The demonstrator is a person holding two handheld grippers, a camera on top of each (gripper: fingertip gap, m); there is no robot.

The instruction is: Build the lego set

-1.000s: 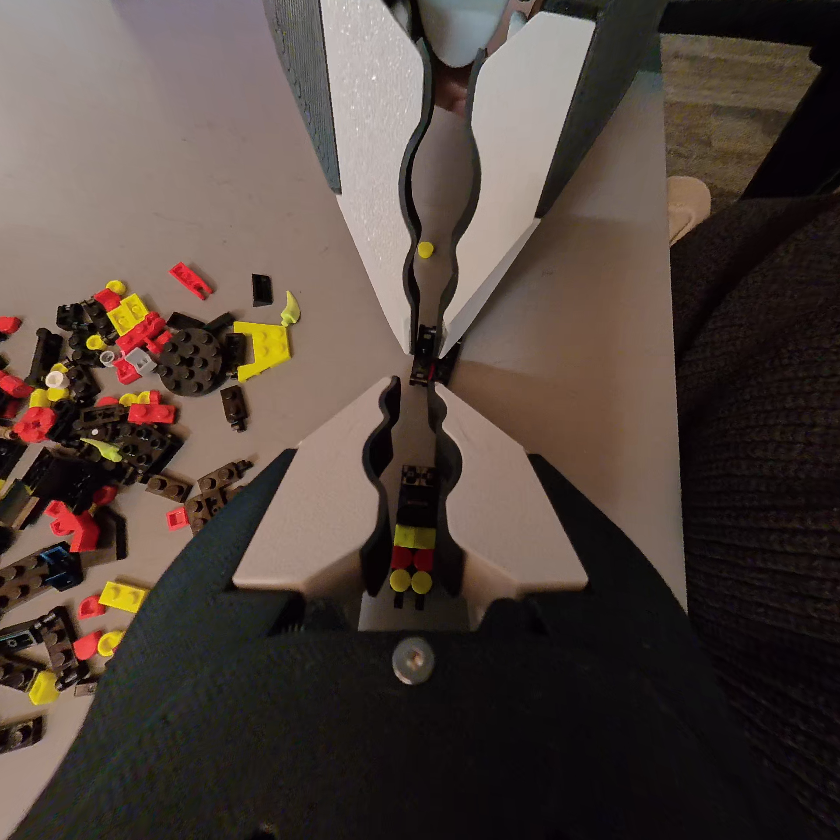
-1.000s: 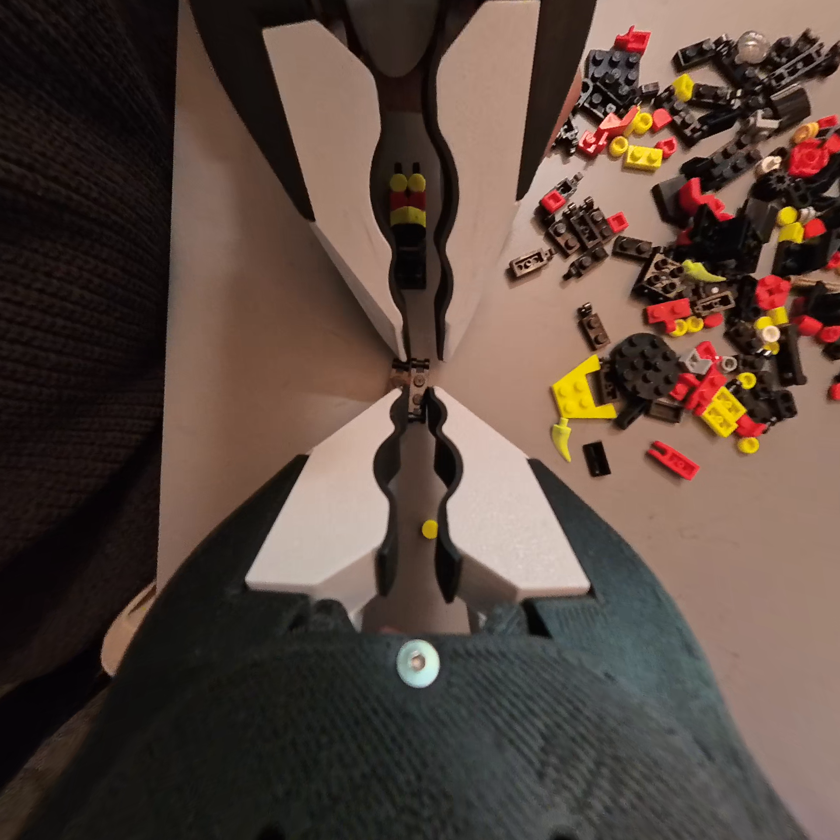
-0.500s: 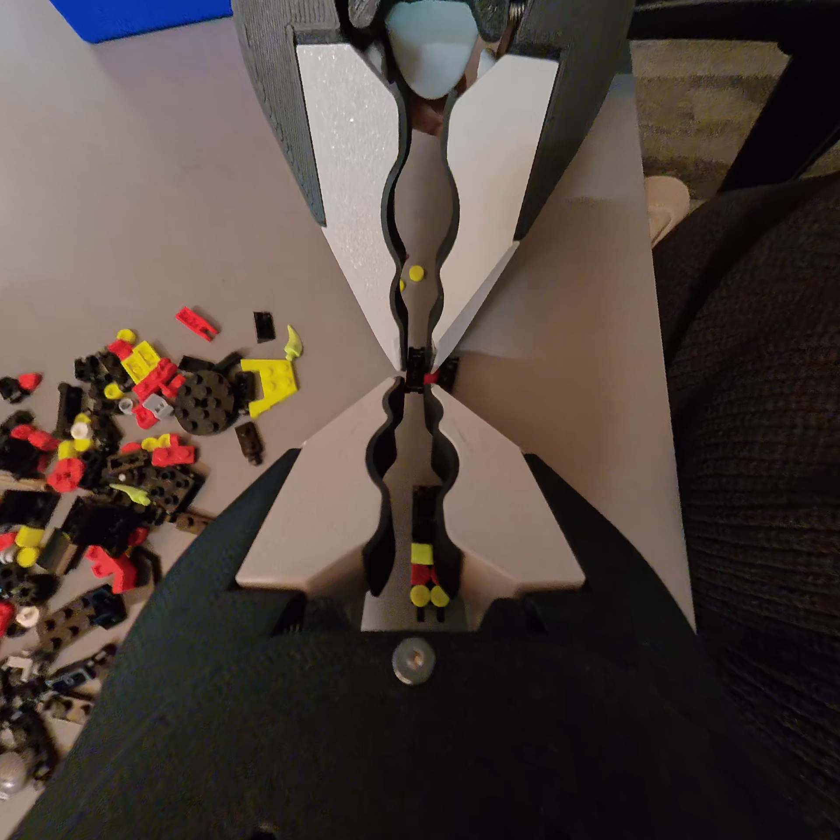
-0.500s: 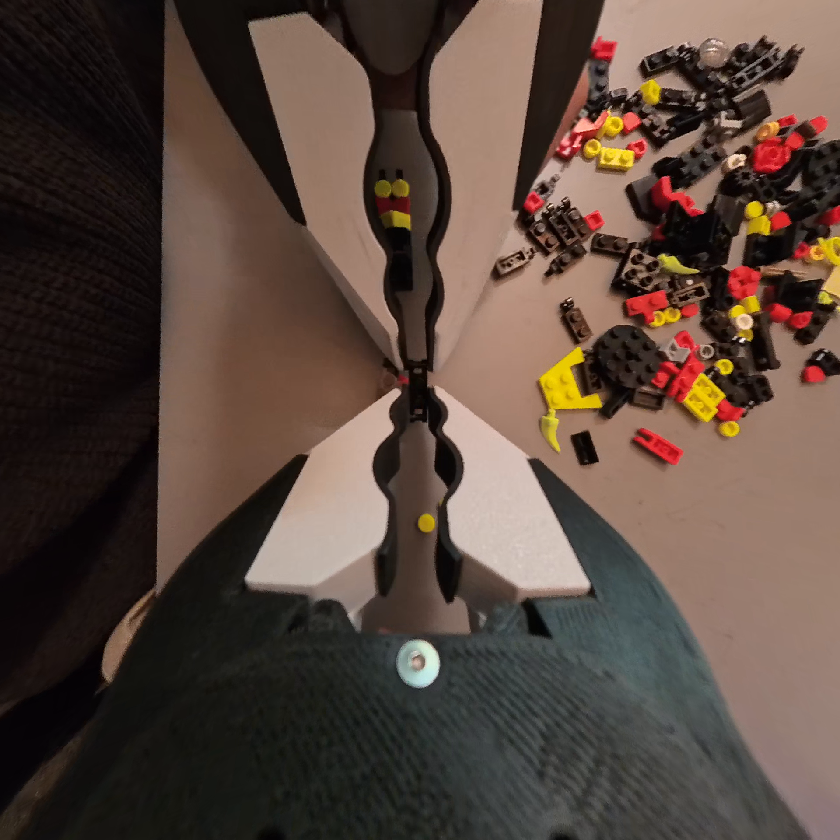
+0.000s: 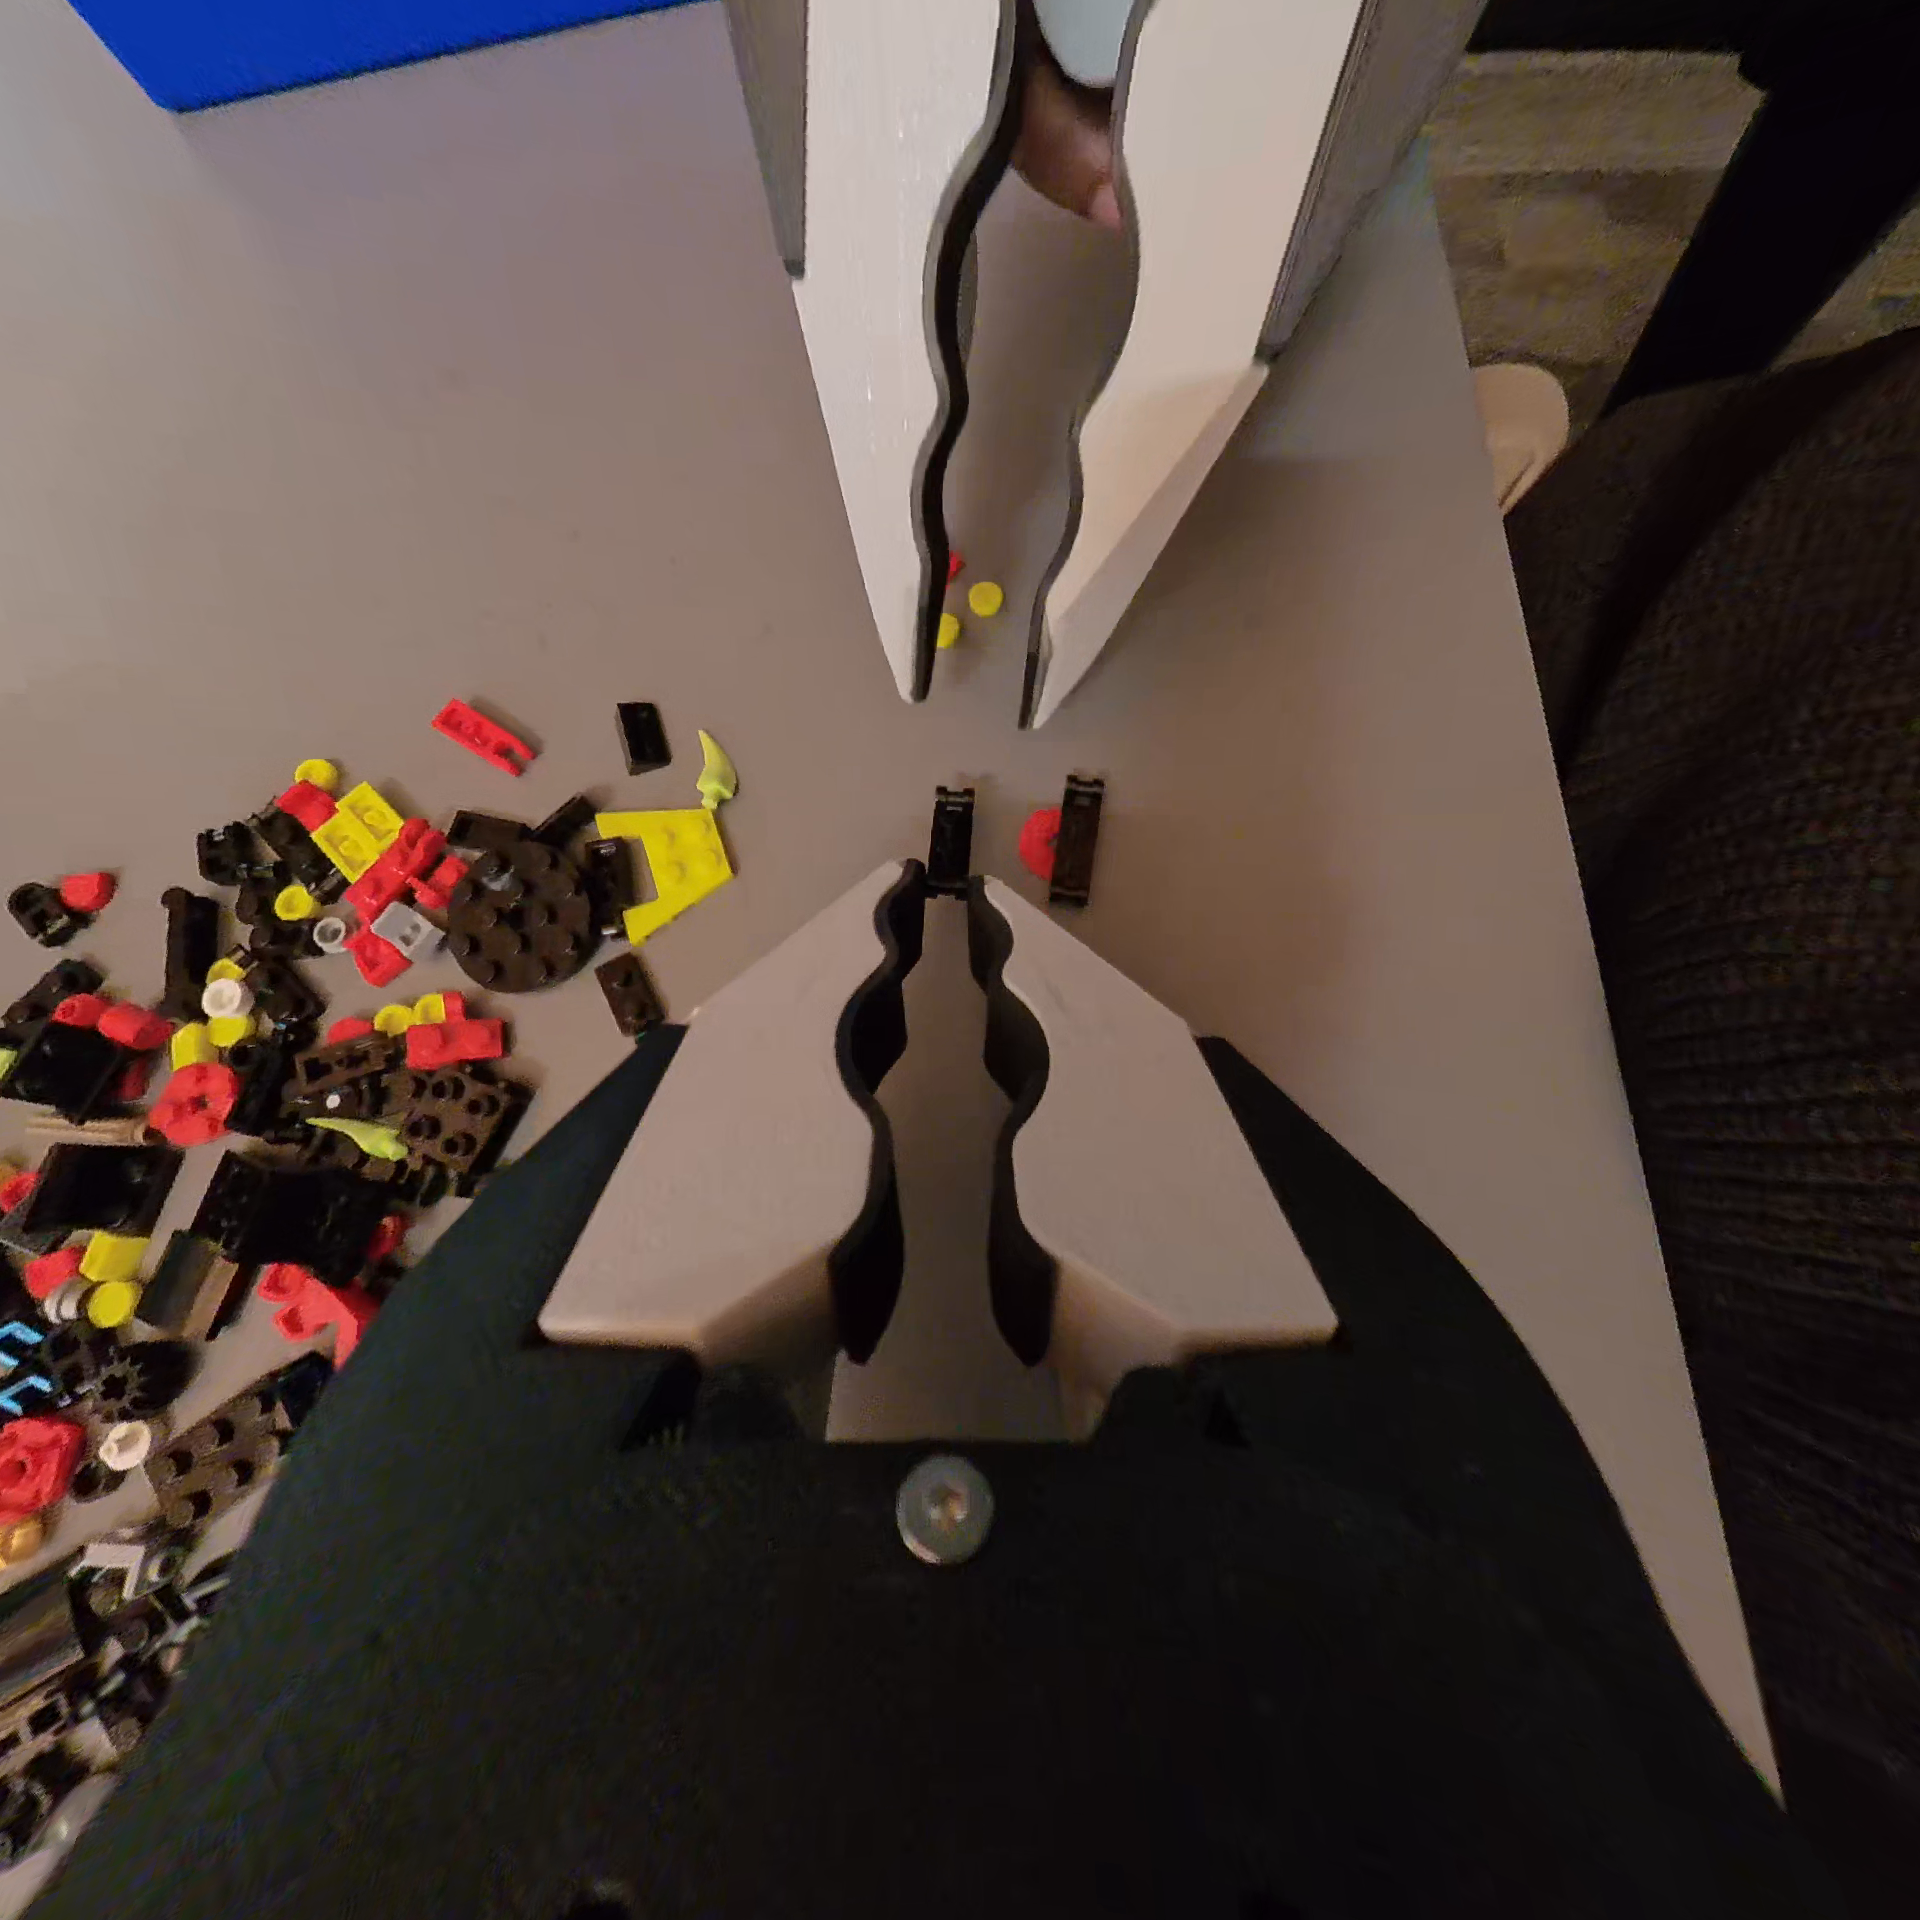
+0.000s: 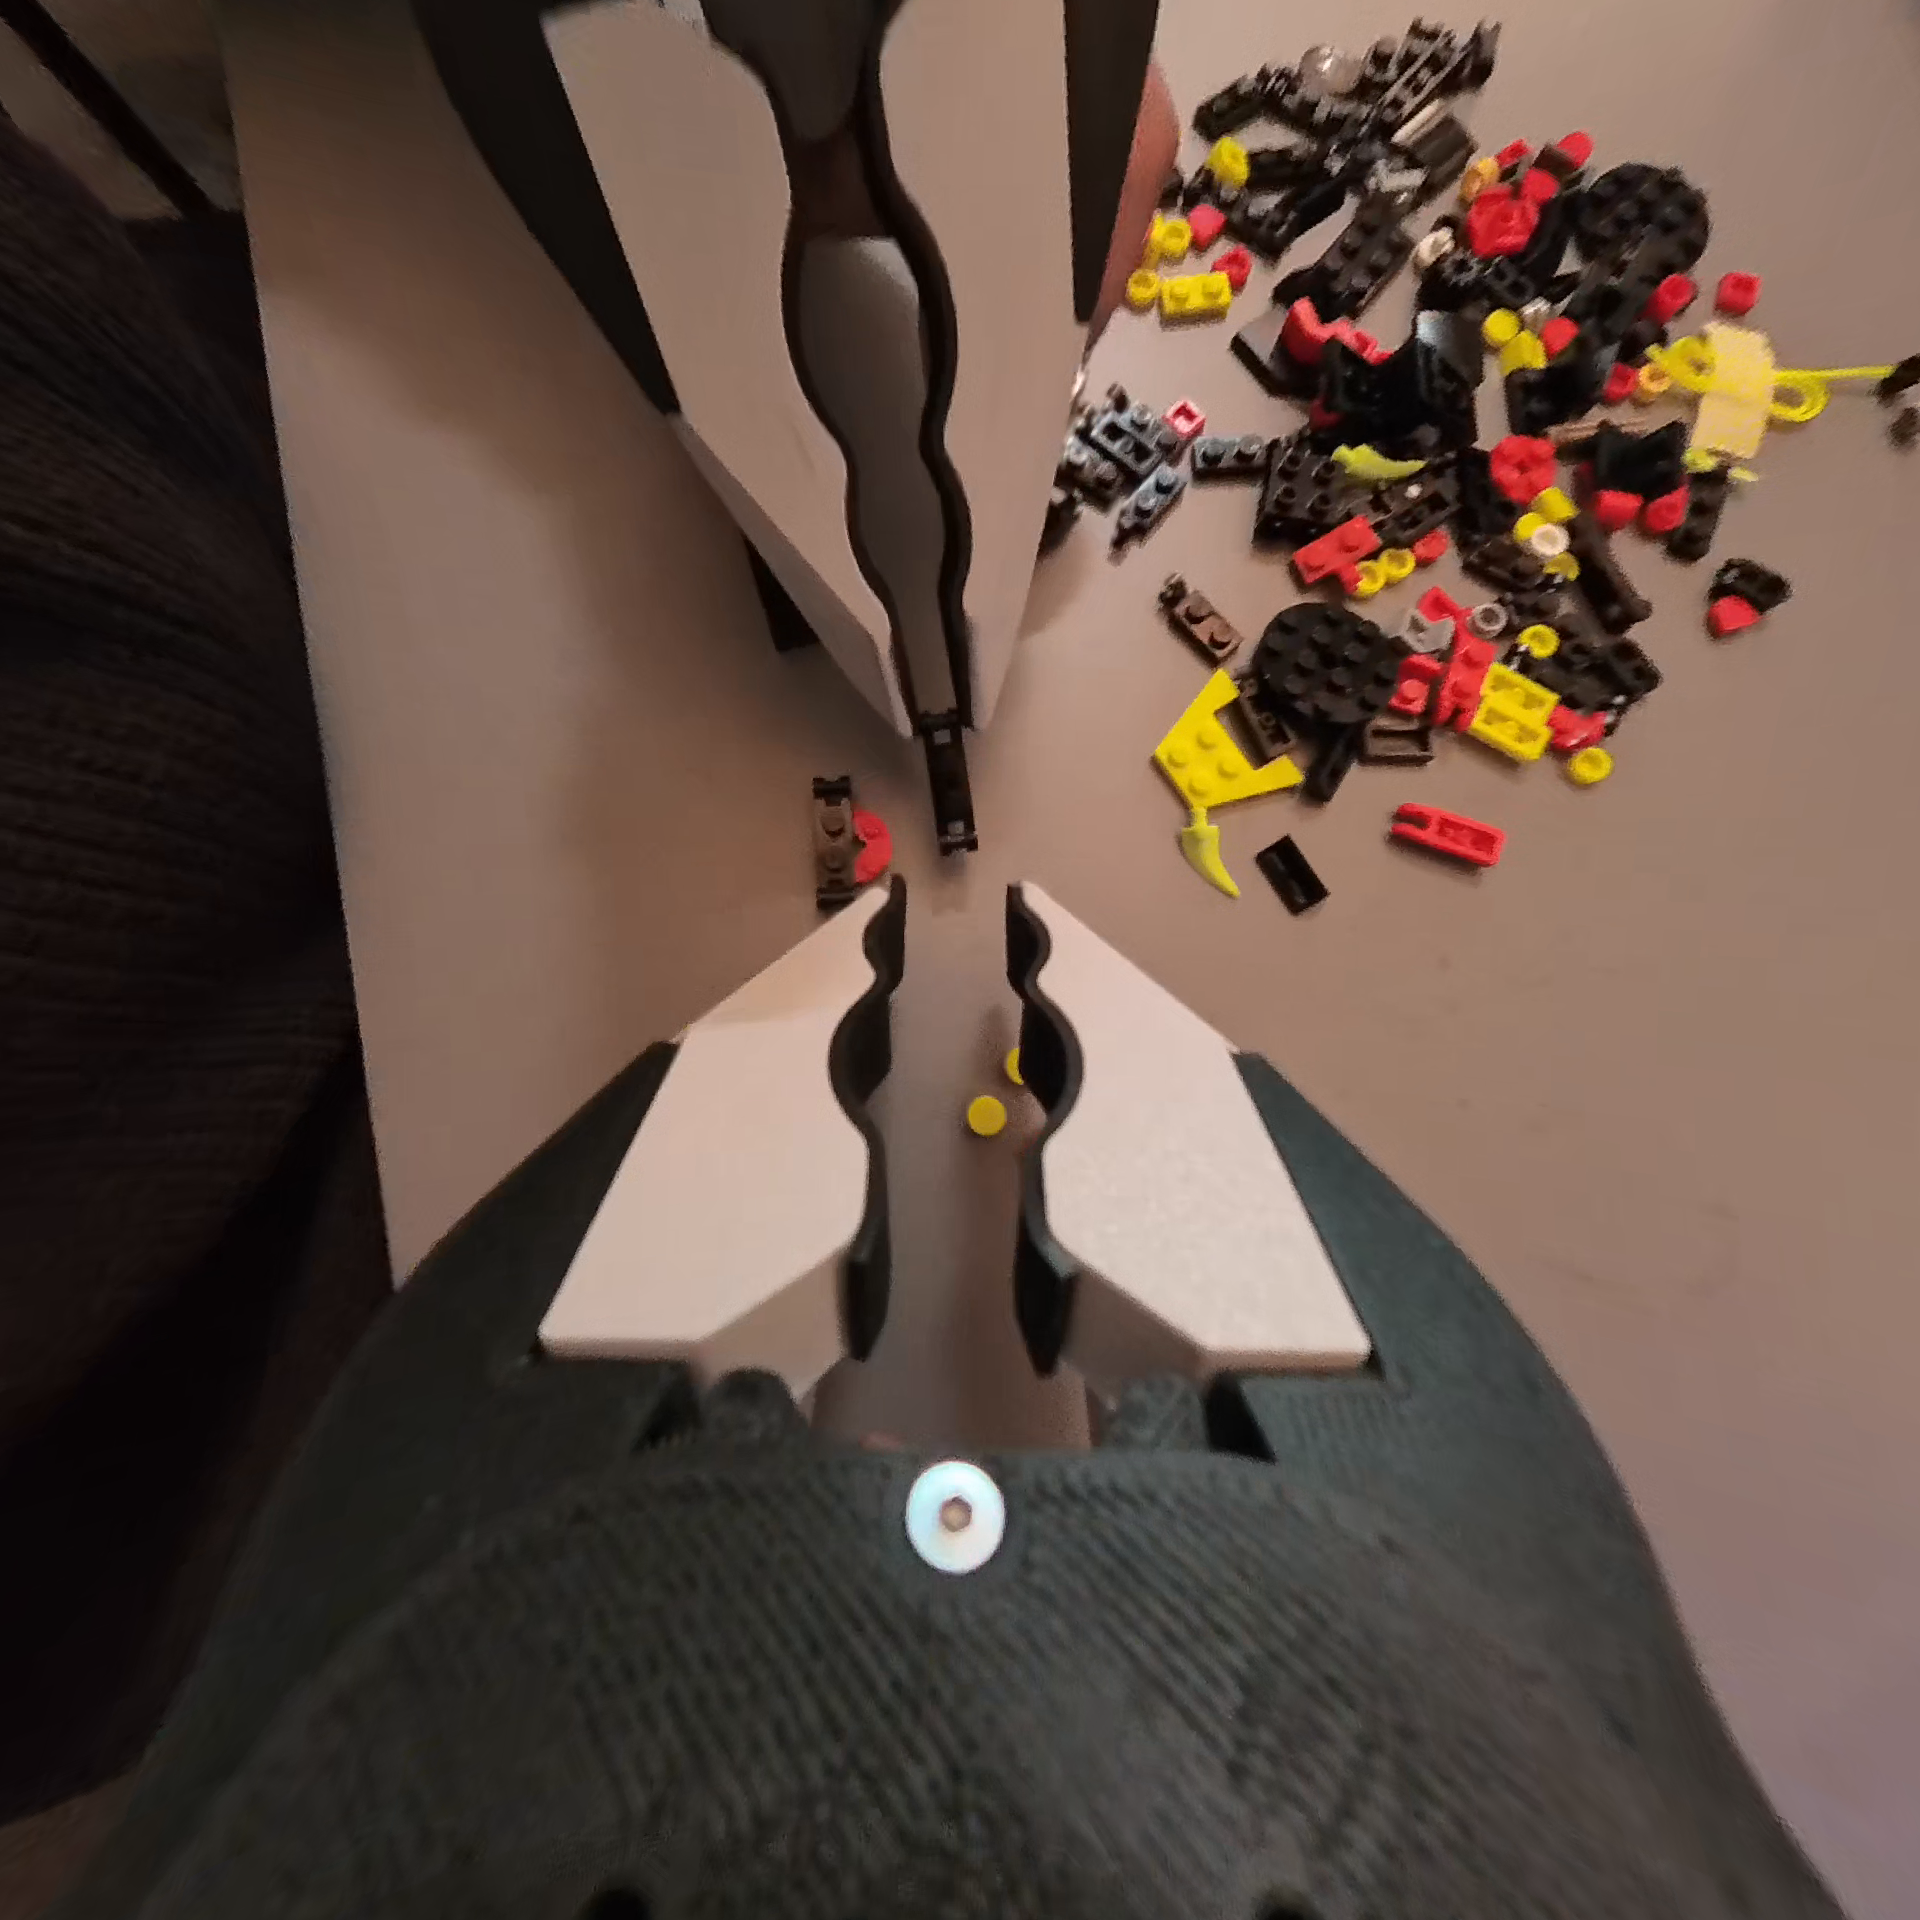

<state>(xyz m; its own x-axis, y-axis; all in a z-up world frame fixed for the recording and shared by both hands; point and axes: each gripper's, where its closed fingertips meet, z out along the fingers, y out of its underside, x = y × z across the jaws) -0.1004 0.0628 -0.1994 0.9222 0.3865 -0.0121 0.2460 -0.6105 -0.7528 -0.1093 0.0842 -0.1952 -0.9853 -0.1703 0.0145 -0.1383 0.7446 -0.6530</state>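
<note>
Left wrist view: left tongs [image 5: 948, 883] clenched on a thin black lego piece [image 5: 951, 840], pinched at the very tips, piece sticking out forward over the grey bench [image 5: 468, 436]. Right tongs [image 5: 971, 707] opposite, tips apart, nothing between them, well clear of the held piece. Two small yellow round studs [image 5: 984, 597] lie on the bench under the gap of the right tongs. Just beside the held piece, near the bench edge by the person's dark knit sleeve [image 5: 1766, 935], lies a dark brown plate with a red round piece [image 5: 1070, 852] touching it. Loose lego pile [image 5: 260, 1039] in black, red and yellow spreads toward the far side edge; a yellow wedge plate [image 5: 675, 862] and a black round plate [image 5: 520, 925] sit at its near fringe. Blue box corner [image 5: 312, 42] at the far bench edge.

Right wrist view: right tongs [image 6: 956, 894] released, empty. Yellow stud [image 6: 982, 1114] on the bench between its fingers. Left tongs [image 6: 940, 717] across, gripping the black lego piece [image 6: 951, 790], which points at the right tongs without touching. Brown plate with red piece [image 6: 842, 842] on the bench just beside. Pile [image 6: 1455, 416] toward the far side; view slightly blurred.
</note>
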